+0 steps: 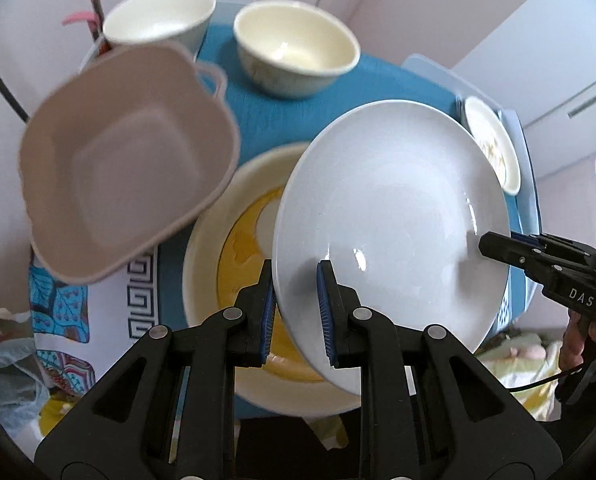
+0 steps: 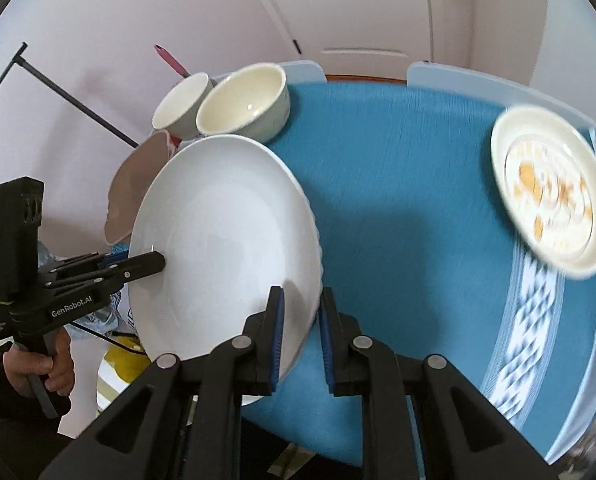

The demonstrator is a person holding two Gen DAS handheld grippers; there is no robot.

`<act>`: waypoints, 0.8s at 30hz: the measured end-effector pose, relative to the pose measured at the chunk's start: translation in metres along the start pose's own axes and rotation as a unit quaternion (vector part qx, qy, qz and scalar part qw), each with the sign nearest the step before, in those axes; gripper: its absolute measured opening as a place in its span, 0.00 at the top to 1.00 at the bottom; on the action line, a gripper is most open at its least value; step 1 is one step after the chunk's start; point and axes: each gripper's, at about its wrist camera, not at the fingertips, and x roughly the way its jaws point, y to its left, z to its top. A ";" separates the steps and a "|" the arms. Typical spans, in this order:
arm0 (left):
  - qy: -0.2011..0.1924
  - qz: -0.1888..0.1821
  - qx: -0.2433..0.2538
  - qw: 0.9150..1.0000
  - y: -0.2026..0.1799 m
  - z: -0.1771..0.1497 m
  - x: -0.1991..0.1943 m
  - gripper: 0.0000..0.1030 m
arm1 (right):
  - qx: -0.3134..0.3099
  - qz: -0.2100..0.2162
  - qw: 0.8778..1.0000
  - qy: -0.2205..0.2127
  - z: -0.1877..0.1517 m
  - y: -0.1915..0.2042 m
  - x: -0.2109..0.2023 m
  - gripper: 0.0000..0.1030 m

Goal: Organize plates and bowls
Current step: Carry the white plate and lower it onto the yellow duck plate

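Observation:
A large white plate (image 1: 389, 216) hangs tilted above the blue table, gripped by both grippers. My left gripper (image 1: 296, 276) is shut on its near rim, one pad on each face. My right gripper (image 2: 299, 304) is shut on the opposite rim of the white plate (image 2: 226, 240). In the left wrist view the right gripper (image 1: 485, 245) reaches in from the right; in the right wrist view the left gripper (image 2: 160, 262) reaches in from the left, held by a hand (image 2: 54, 364). Under the plate lies a cream plate with a yellow pattern (image 1: 234, 240), partly hidden.
A beige square bowl (image 1: 126, 160) sits left of the plate. Two cream bowls (image 1: 294, 48) (image 1: 158, 16) stand at the far edge of the blue tablecloth (image 2: 397, 184). A small orange-patterned plate (image 2: 549, 188) lies at the right. Pink-handled utensils (image 1: 92, 4) stand behind the bowls.

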 end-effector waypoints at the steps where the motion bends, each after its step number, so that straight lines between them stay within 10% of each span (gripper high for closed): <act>1: 0.006 -0.005 -0.001 1.000 0.002 -0.002 0.002 0.83 | 0.003 -0.008 1.000 -0.001 -0.005 0.004 0.002 0.85; 24: 0.038 0.054 0.039 0.997 -0.007 0.003 0.041 0.82 | 0.022 -0.033 0.999 0.013 -0.015 0.017 0.026 0.85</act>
